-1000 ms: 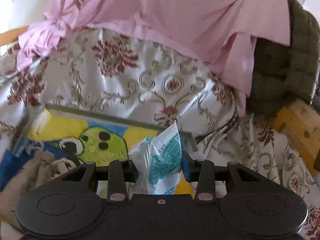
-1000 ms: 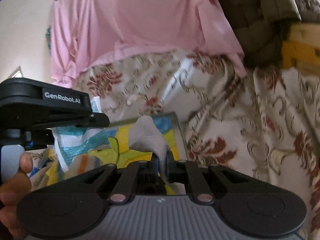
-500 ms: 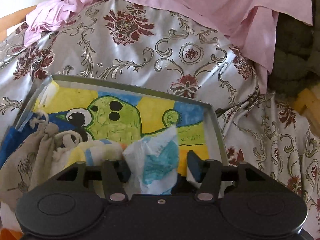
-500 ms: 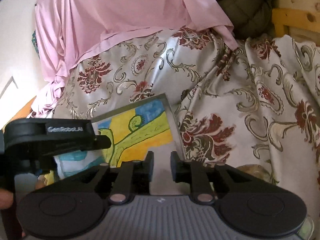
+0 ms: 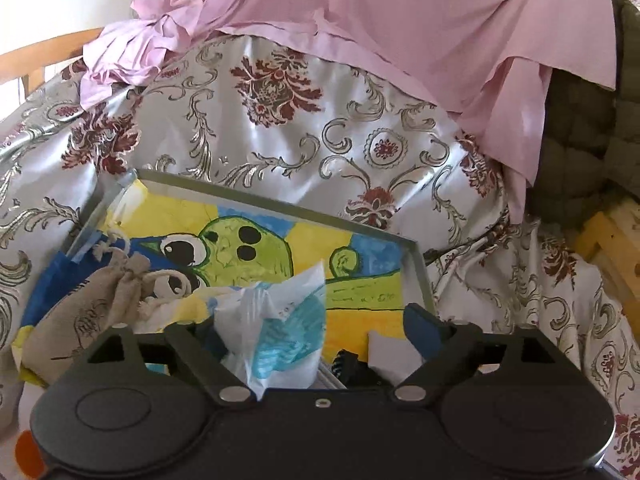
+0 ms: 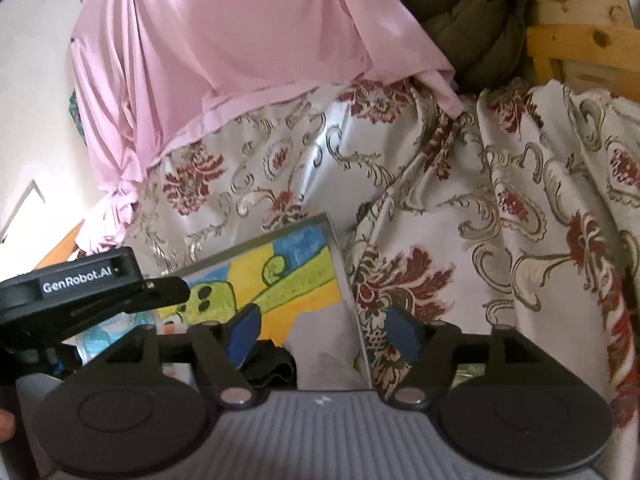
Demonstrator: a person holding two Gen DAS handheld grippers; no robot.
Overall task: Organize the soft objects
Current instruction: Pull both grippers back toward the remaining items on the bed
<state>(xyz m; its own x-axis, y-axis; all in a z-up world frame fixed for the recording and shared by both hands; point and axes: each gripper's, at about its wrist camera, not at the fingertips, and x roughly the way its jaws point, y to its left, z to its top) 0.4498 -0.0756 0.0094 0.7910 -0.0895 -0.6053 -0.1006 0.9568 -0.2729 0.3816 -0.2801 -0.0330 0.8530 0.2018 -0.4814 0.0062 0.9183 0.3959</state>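
Two tongs, both spread wide after just opening, hold nothing. Left tongs (image 5: pixel 312 330) straddle blue-white packet (image 5: pixel 280 320), pads clear of it; packet sits in painted tray (image 5: pixel 416 264) beside drawstring pouch (image 5: pixel 100 300). Right tongs (image 6: pixel 320 330) hover over grey cloth (image 6: pixel 324 344) dropped at tray's near corner. Best now, judging by layout: withdraw straight back, avoid snagging packet or cloth.

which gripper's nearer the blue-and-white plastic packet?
Left. The packet lies between the left gripper's open fingers. The right gripper, jaws also just opened, sits off to its side, over a grey cloth.
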